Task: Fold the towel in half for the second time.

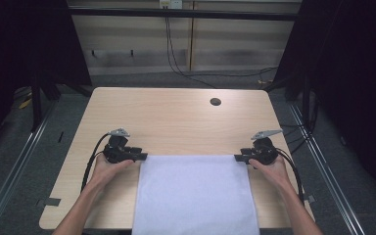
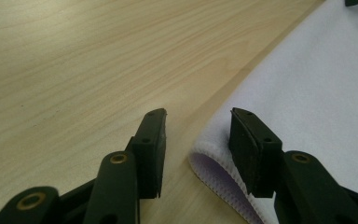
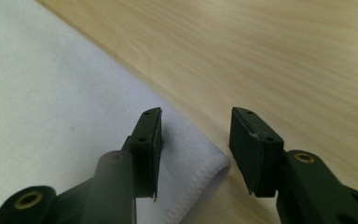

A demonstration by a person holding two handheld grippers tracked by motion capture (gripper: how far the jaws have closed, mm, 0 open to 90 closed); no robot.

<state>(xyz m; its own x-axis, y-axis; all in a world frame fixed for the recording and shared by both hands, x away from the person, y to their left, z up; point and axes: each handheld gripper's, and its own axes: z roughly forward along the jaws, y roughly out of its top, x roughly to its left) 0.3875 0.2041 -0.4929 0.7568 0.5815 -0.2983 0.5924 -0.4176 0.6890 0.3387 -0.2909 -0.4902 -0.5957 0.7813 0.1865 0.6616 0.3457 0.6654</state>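
We see a white cloth (image 1: 196, 193) lying flat on the tabletop (image 1: 176, 117), near edge, centred, hanging a bit over that edge. L gripper (image 1: 138, 156) sits at the cloth's far-left corner, R gripper (image 1: 241, 157) at its far-right corner. Both have jaws spread apart, nothing held; each straddles a hemmed corner. We judge the step = pinching both corners. To do it well: get one jaw under the hem, close both evenly, keep the far edge taut.
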